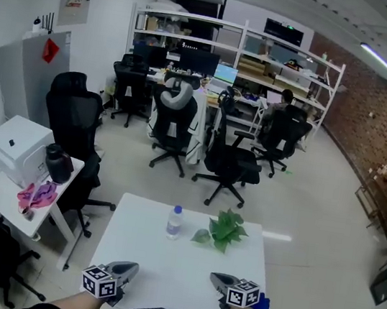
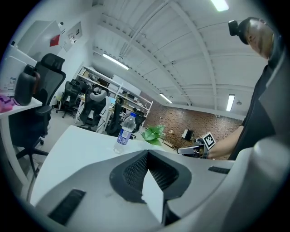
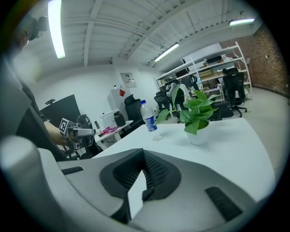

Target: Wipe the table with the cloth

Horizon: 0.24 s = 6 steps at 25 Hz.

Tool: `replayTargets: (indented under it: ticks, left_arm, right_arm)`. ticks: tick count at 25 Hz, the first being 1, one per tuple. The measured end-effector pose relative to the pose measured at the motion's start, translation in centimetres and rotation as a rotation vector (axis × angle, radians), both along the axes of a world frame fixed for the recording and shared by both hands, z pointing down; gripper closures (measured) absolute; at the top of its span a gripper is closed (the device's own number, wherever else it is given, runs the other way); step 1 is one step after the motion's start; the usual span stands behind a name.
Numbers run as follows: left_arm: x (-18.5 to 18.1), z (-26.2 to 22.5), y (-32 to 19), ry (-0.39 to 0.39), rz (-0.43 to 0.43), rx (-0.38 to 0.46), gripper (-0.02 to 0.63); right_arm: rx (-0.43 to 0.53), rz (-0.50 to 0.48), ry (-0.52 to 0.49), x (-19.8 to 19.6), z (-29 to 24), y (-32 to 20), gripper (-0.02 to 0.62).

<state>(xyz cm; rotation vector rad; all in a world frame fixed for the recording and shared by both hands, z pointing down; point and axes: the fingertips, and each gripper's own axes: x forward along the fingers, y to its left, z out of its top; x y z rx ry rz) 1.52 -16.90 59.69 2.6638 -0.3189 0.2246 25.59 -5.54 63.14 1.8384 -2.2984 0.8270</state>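
Looking down, the bottle (image 1: pixel 175 222) stood on the white table (image 1: pixel 162 258). Nearer me, my left gripper (image 1: pixel 130 268) was to the bottle's left and my right gripper (image 1: pixel 218 281) to its right, with the blue cloth (image 1: pixel 262 305) peeking out further right. The left gripper view showed its jaws closed on nothing. The right gripper view showed the same.

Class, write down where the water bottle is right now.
In the head view the bottle stands upright on the white table, near its far edge, just left of the plant.
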Motion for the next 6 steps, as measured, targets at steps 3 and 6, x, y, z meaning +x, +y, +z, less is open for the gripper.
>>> replayTargets:
  ticks: [3, 6]
  left_arm:
    - [0.52, 0.1, 0.09, -0.006, 0.01, 0.0, 0.611]
    - [0.89, 0.33, 0.2, -0.013, 0.016, 0.0, 0.611]
  right_arm:
    - [0.002, -0.008, -0.001, -0.18, 0.01, -0.2, 0.595]
    - [0.003, -0.02, -0.001, -0.44, 0.04, -0.34, 0.595]
